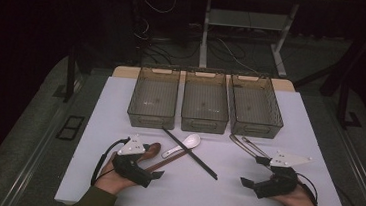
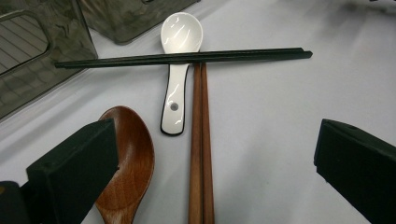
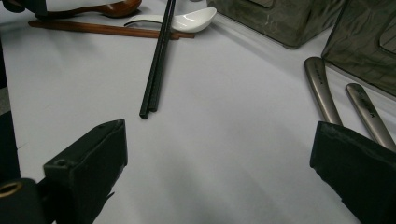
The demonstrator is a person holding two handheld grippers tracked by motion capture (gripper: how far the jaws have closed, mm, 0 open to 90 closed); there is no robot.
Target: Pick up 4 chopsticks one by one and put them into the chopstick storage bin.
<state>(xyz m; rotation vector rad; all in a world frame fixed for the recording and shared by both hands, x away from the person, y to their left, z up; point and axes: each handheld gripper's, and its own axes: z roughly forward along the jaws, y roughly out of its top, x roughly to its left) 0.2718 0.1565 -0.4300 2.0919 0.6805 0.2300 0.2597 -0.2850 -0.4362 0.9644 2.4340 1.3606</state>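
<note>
Cutlery lies on the white table [image 1: 93,125]. A pair of black chopsticks [image 1: 190,153] [image 2: 187,58] [image 3: 159,60] runs diagonally over a white ceramic spoon [image 1: 189,143] [image 2: 177,70] and a pair of brown wooden chopsticks [image 2: 201,149] [image 3: 102,29]. A wooden spoon [image 1: 150,150] [image 2: 128,163] lies at their left. Two metal utensil handles [image 1: 247,145] [image 3: 322,91] rest at the right. My left gripper [image 1: 152,177] [image 2: 215,158] is open just before the wooden spoon and wooden chopsticks. My right gripper [image 1: 250,186] [image 3: 219,163] is open over bare table, near the black chopsticks' tip.
Three clear grey bins stand side by side at the table's back: left [image 1: 154,98], middle [image 1: 205,102], right [image 1: 256,107]. They look empty. The table's front edge is close behind both hands. Dark floor and cables lie beyond the table.
</note>
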